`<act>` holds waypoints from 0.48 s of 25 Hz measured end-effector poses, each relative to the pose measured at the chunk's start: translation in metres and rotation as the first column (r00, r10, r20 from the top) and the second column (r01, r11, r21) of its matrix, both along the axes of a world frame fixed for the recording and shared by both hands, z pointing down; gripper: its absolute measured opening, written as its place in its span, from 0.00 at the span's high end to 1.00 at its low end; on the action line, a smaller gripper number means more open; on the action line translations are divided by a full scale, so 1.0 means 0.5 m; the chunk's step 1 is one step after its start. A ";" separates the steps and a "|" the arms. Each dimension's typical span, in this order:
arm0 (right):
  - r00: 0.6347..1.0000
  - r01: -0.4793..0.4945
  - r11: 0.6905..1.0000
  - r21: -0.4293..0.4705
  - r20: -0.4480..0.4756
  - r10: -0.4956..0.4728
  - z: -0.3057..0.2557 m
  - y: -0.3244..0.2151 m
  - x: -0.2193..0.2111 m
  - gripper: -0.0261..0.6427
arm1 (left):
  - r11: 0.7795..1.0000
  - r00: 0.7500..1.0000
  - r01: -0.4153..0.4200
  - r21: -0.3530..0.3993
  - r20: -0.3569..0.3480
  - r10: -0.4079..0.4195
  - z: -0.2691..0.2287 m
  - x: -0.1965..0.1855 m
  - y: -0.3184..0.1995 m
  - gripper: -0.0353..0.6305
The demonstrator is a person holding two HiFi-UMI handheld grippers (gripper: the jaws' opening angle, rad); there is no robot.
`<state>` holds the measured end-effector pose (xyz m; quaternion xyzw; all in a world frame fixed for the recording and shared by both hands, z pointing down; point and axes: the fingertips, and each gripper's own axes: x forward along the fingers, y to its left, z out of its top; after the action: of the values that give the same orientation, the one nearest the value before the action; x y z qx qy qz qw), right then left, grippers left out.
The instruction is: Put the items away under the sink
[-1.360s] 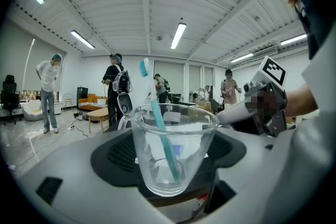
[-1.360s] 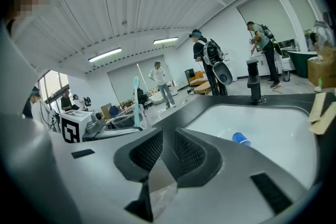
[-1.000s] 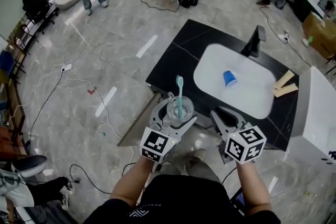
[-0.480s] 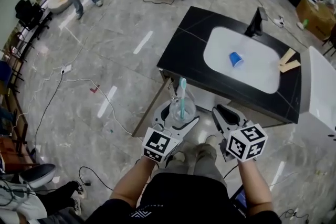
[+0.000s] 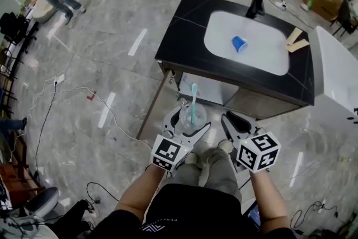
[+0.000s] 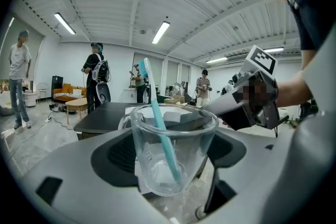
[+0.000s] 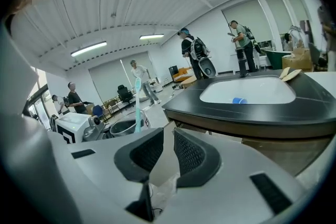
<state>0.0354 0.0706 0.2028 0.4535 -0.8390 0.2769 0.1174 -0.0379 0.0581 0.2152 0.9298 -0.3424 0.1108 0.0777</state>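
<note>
A clear glass cup with a teal toothbrush standing in it sits between the jaws of my left gripper, which is shut on the cup. In the left gripper view the cup fills the middle, with the toothbrush leaning inside it. My right gripper is beside it to the right, its pads nearly together with nothing between them. Both are held low in front of the black sink counter, facing the opening under it. A blue cup lies in the white basin.
An open cabinet door juts out at the counter's left corner. A black faucet and wooden pieces are on the counter. A white unit stands to the right. Cables run over the floor, and people stand far off.
The counter has shifted up and away in the head view, and the space under it now shows. The left gripper still holds the cup with the toothbrush; both grippers are lower, before the cabinet.
</note>
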 end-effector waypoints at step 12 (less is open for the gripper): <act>0.998 0.063 0.997 -0.035 -0.026 -0.064 0.091 0.018 0.042 0.85 | 1.000 1.000 -0.003 0.011 0.009 0.003 0.090 0.074 0.021 0.37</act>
<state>0.0563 0.0797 0.2483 0.4282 -0.8465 0.2811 0.1452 -0.0007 0.0688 0.2600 0.9301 -0.3421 0.1133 0.0711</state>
